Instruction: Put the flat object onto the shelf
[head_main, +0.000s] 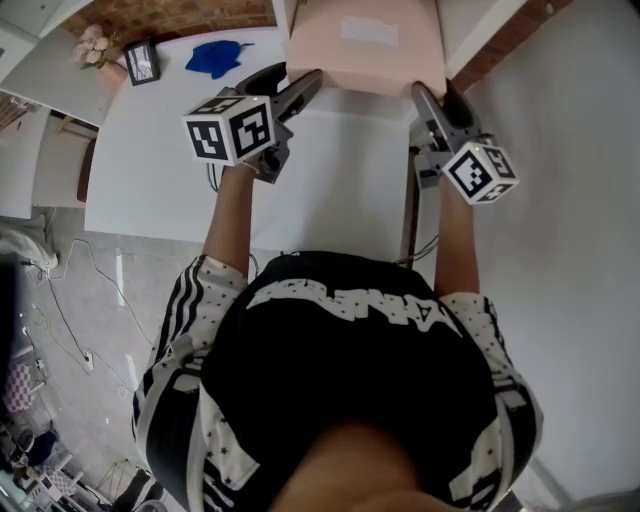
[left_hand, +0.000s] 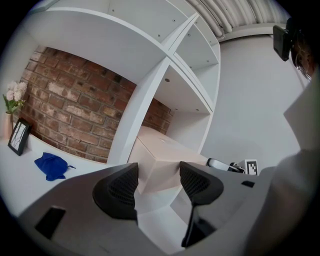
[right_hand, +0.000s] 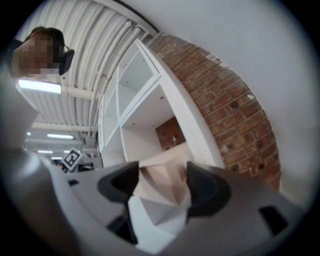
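From the head view, looks close to done: the flat box (head_main: 365, 50) lying level at the mouth of the white shelf (head_main: 478, 35), its near edge toward the person. Left gripper (head_main: 285, 82) at the near left corner, right gripper (head_main: 438, 98) at the near right corner, both pointing forward over the white surface (head_main: 340, 190). Pale peach card by the look of it, matt, square-edged, a lighter rectangle on its top. Off to the left, a crumpled blue cloth (head_main: 215, 57), a dark picture frame (head_main: 142, 62) and pale flowers (head_main: 92, 45). In the left gripper view, black ribbed fingers (left_hand: 117, 190) spread wide and released, the box's corner showing in the gap with no pad plainly pressing on it. Box resting on the floor of a lower compartment just beside a white upright, smooth laminate with small peg holes; rough red brick wall (left_hand: 65, 100) behind. In the right gripper view, fingers (right_hand: 205, 187) likewise apart, the other near corner set between them and close to both pads. Reads as loose rather than clamped, though contact there is hard to judge. Crisp folded edges, three faces meeting at a sharp point, white board beneath. Left to do, probably: a last push so that the box sits fully inside, then drawing both grippers clear.
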